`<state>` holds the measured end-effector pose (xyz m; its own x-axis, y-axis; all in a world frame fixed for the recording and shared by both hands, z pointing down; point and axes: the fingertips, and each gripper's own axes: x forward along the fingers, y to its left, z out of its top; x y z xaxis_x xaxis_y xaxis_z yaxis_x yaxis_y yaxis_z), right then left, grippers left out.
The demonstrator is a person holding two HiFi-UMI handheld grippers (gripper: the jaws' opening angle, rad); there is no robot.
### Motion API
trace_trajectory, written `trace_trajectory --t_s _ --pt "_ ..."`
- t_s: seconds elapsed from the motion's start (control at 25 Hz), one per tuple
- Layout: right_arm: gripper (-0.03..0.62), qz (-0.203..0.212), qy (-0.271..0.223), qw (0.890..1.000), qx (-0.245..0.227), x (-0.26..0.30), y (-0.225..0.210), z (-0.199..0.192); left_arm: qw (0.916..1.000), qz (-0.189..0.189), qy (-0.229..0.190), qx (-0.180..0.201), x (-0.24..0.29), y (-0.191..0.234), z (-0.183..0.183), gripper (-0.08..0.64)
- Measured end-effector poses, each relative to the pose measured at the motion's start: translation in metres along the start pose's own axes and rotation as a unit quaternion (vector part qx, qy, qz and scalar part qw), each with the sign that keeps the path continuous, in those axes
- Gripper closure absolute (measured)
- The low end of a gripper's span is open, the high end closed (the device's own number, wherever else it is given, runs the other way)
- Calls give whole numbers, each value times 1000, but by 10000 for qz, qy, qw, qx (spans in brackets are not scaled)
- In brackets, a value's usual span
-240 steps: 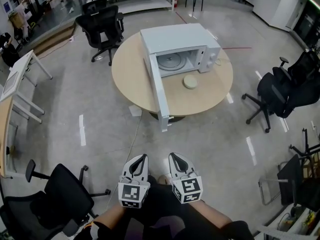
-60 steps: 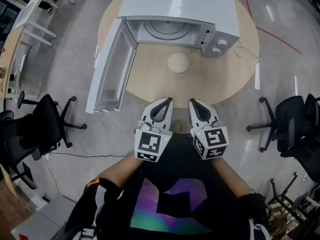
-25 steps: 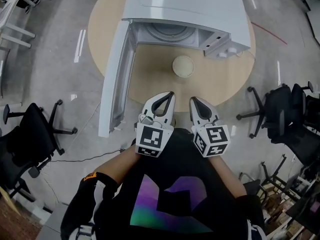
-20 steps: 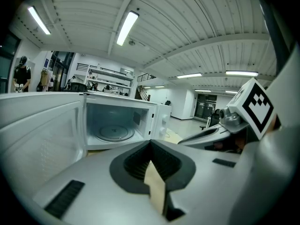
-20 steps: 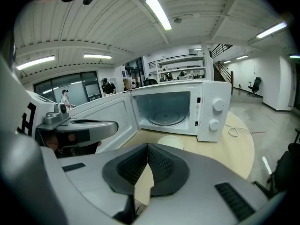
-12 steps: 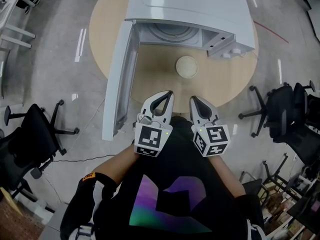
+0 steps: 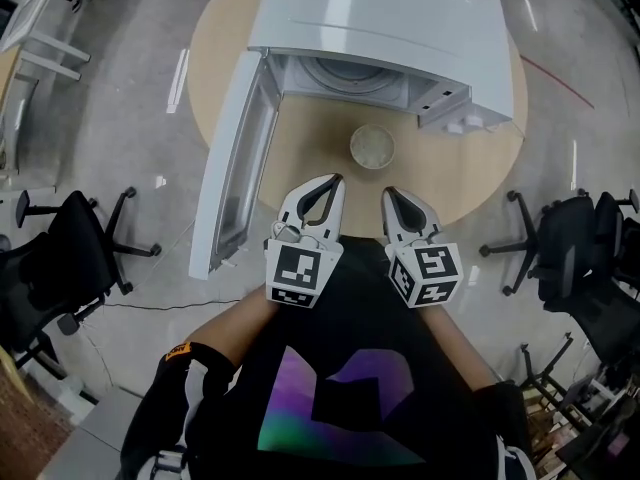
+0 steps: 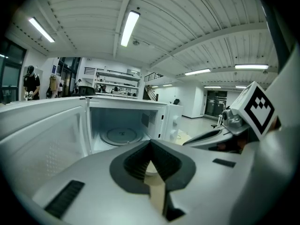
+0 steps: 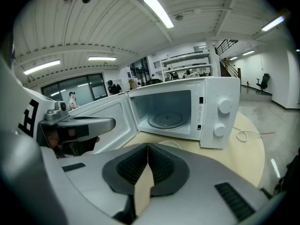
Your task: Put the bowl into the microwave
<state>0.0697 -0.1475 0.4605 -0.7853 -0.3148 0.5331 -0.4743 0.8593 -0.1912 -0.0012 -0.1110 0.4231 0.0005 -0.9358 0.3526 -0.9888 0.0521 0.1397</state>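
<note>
A shallow cream bowl [image 7: 372,146] sits on the round wooden table [image 7: 470,183], just in front of the white microwave [image 7: 385,18]. The microwave's door [image 7: 235,183] hangs open to the left, and its glass turntable [image 8: 123,136] is bare. My left gripper [image 7: 328,182] and right gripper [image 7: 393,194] are held side by side at the table's near edge, short of the bowl, both shut with nothing in them. In the right gripper view the bowl's rim [image 9: 168,145] peeks just above the shut jaw tips [image 9: 148,146]. In the left gripper view the left gripper [image 8: 151,144] faces the open cavity.
Black office chairs stand on the floor at the left [image 7: 60,268] and right [image 7: 585,258] of the table. A white cable [image 9: 243,135] lies on the table beside the microwave's knob side. The open door juts past the table edge on my left.
The person has walked from across the room up to the table. Over the last second the bowl and microwave sit slightly nearer the grippers, which stay shut and side by side.
</note>
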Motion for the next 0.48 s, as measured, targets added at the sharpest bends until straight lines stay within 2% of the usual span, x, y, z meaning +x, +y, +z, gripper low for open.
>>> trace_trajectory --t_s 0.48 --pt "575 266 176 9994 144 24 -42 7 9990 413 152 19 29 2 3 512"
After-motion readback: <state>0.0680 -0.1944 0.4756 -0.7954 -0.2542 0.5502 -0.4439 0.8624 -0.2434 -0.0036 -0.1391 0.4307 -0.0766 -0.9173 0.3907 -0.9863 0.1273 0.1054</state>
